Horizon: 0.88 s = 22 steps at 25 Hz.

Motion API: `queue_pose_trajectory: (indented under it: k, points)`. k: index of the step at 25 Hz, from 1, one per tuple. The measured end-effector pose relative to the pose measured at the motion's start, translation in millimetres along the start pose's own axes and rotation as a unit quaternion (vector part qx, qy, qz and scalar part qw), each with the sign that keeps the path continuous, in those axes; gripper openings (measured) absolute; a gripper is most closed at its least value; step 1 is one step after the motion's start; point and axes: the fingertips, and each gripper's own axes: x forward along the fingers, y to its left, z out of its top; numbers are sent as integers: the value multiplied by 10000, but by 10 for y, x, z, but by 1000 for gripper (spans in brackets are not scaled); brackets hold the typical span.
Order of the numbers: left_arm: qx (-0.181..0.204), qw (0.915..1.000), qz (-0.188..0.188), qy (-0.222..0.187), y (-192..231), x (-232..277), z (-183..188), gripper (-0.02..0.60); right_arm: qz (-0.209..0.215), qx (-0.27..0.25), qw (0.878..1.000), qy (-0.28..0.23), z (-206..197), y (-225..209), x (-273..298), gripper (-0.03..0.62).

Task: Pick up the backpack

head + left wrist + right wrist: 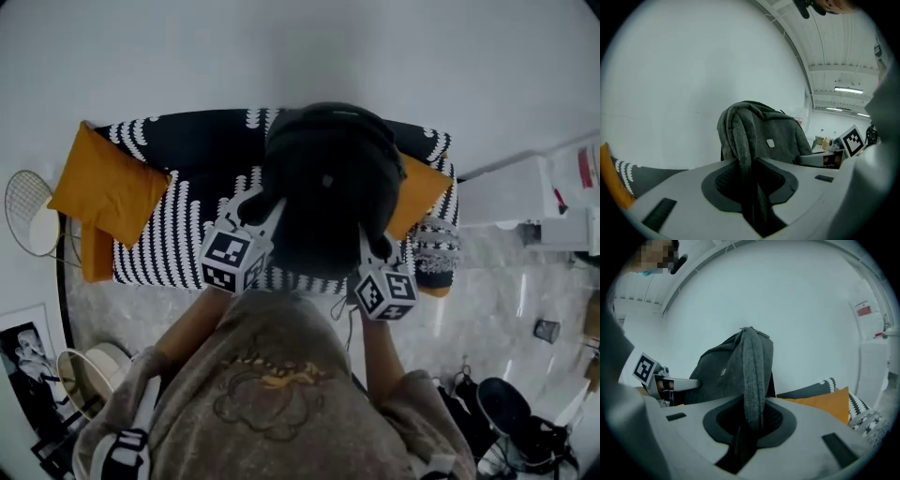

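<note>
A dark grey backpack [328,187] hangs in the air above the black-and-white patterned sofa [178,225], held between both grippers. My left gripper [255,208] is shut on the backpack's left shoulder strap [743,154], which runs down between its jaws. My right gripper [375,246] is shut on the right shoulder strap [752,380] in the same way. In the left gripper view the backpack body [778,138] shows a small pale logo tag. The backpack's lower part is hidden in both gripper views.
Orange cushions lie on the sofa at the left [108,183] and right [417,192]. A white cabinet [506,197] stands to the right. A round wire object [28,211] and a framed picture [28,361] sit on the floor at left; dark bags [506,412] lie at lower right.
</note>
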Motion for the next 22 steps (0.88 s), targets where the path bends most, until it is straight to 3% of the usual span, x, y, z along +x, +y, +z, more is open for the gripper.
queue_pose_trajectory:
  k: [13, 22]
  points:
    - [68, 9991, 356, -227, -205, -689, 165, 87, 420, -349, 9984, -139, 201, 433, -432, 60]
    - [106, 9992, 329, -199, -368, -1392, -72, 87, 473, -391, 9980, -162, -73, 887, -924, 60]
